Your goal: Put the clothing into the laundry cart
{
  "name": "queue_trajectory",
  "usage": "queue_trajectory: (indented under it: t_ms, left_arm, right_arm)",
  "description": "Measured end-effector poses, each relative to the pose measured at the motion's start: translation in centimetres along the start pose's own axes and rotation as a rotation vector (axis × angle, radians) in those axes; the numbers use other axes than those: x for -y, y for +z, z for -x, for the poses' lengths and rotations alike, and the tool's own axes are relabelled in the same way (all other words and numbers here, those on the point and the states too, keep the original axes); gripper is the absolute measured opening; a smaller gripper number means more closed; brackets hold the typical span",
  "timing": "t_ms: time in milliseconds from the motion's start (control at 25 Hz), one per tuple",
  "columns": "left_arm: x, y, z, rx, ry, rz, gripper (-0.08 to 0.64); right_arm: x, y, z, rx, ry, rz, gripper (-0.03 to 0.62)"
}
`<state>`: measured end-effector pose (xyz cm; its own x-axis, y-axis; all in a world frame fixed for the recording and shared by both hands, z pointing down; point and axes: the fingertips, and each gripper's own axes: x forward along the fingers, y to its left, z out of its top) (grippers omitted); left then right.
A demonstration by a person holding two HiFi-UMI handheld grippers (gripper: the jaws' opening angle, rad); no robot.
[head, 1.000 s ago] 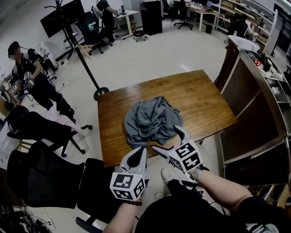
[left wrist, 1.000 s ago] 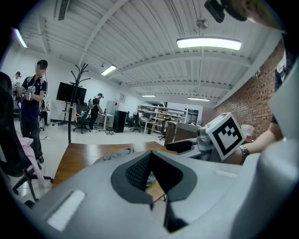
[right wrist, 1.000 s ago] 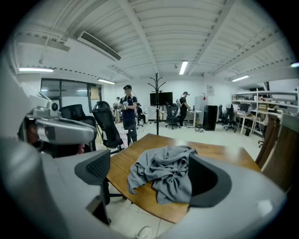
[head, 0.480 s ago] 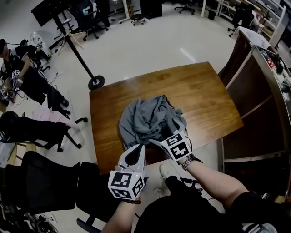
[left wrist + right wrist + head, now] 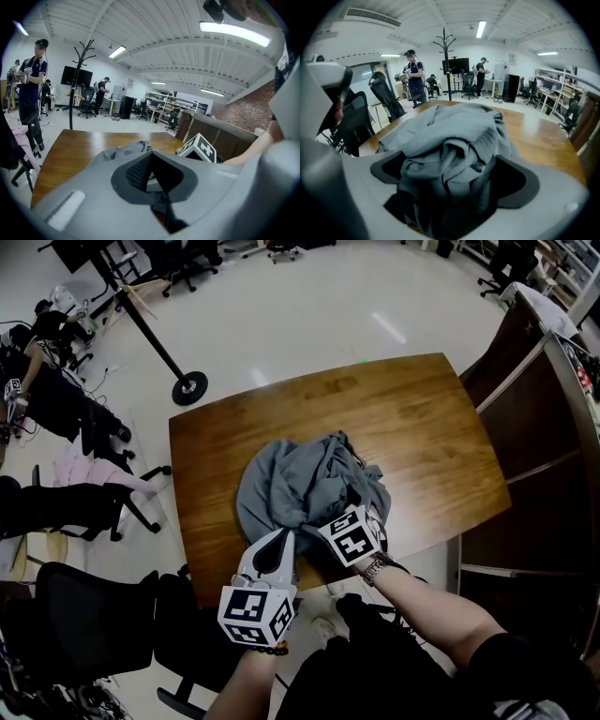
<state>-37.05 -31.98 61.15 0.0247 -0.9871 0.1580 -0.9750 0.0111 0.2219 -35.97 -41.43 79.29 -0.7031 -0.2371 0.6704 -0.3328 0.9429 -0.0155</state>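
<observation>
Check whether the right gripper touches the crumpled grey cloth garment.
Touching: right gripper view shows the crumpled grey cloth garment bunched against the right gripper's open jaws.

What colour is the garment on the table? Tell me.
The garment is plain blue-grey; it shows best in the right gripper view.

open-plan office-lab: office chairs [image 5: 89,629], coat stand [image 5: 446,61], monitor [image 5: 459,65], shelving [image 5: 157,101], ceiling strip lights [image 5: 234,33], wooden table [image 5: 422,427]
</observation>
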Motion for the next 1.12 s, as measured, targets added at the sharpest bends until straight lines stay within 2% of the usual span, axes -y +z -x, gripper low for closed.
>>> queue_trajectory:
  t_ms: [480, 600, 840, 960, 1040, 1120]
  left_arm:
    - [-2.7, -1.8, -4.1, -0.020, 0.047, 0.018, 0.002]
    - [-2.6, -2.0, -4.8, -0.026, 0.051, 0.019, 0.002]
    - [-2.4, -2.4, -5.4, -0.030, 0.050, 0.013, 0.002]
    - [-1.7, -2.4, -5.6, -0.031, 0.048, 0.009, 0.002]
    - [-1.4, -2.2, -5.4, -0.031, 0.050, 0.012, 0.002]
    - [-1.2, -1.9, -5.1, -0.028, 0.049, 0.009, 0.003]
  right_arm:
    - [3.0, -4.1, -6.8, -0.126, -0.029, 0.050, 0.588]
    - [3.6, -4.2, -7.1, -0.124, -0.032, 0.073, 0.558]
    - [4.0, -4.2, -7.2, -0.123, -0.028, 0.099, 0.447]
    - [4.2, -4.0, -6.5, -0.116, -0.015, 0.101, 0.359]
    - [4.2, -3.6, -5.8, -0.104, -0.005, 0.091, 0.267]
    - [4.3, -3.3, -5.3, -0.087, 0.004, 0.073, 0.219]
